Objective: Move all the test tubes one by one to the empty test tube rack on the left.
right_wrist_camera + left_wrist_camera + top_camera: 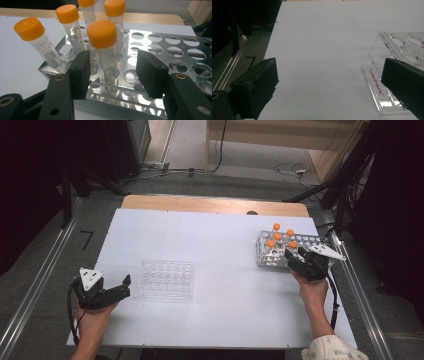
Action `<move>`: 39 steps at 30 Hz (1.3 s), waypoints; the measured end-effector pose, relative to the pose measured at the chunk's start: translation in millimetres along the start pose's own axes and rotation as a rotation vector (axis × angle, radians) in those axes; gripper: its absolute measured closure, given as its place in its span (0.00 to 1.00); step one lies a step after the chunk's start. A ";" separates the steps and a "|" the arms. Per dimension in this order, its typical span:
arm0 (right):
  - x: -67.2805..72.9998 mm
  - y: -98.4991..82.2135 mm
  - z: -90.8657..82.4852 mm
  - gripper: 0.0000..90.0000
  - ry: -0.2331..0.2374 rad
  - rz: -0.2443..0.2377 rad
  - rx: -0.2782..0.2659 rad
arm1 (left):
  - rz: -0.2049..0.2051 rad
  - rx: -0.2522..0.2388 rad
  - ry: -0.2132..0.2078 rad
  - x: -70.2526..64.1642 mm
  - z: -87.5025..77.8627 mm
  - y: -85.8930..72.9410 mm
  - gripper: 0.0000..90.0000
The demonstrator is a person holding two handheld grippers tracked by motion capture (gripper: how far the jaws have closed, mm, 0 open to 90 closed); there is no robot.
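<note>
A metal rack (312, 241) at the table's right holds several clear tubes with orange caps (277, 236). My right gripper (295, 256) is at the rack's near edge. In the right gripper view its jaws (112, 68) stand on either side of the nearest tube (103, 35), with a gap on each side, so it is open. An empty clear plastic rack (166, 278) lies left of the table's middle. My left gripper (122, 287) rests open just left of it, with nothing between its jaws (330, 71); the clear rack's end (384, 52) is by the right jaw.
The white table top (220, 245) has bare room between the two racks and behind the clear one. A wooden strip (210, 204) runs along the far edge. Cables and dark stands are on the floor beyond the table.
</note>
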State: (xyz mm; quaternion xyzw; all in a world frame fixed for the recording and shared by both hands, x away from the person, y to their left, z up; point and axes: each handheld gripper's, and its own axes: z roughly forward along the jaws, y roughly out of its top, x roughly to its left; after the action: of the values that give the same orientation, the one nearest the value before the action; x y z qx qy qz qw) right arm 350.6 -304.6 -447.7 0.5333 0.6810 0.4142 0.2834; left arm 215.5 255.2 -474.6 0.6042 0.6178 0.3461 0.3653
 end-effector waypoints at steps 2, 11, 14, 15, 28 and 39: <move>0.7 0.7 2.7 0.55 -0.005 -0.006 0.004 | 0.000 0.000 0.000 0.2 -0.2 0.0 0.02; 3.5 1.2 8.3 0.71 -0.004 -0.029 0.001 | 0.001 0.002 0.000 -0.1 0.2 -0.3 0.02; 5.1 1.4 10.1 0.77 -0.007 -0.037 -0.001 | 0.002 0.003 0.001 -0.1 0.2 -0.3 0.02; 5.3 1.4 10.4 0.77 -0.010 -0.040 -0.004 | 0.002 0.003 0.001 -0.1 0.2 -0.3 0.02; 6.8 7.7 0.1 0.79 -0.034 -0.053 -0.061 | 0.006 0.006 0.004 -0.4 0.6 -0.6 0.02; 8.4 18.7 -16.1 0.79 -0.039 -0.053 -0.122 | 0.001 0.001 0.010 1.0 -0.1 -0.8 0.02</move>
State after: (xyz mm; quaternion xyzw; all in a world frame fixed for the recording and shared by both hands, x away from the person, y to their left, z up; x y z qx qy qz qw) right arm 344.2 -299.1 -423.0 0.5050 0.6626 0.4367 0.3394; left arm 215.0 256.2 -475.3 0.6030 0.6195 0.3490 0.3616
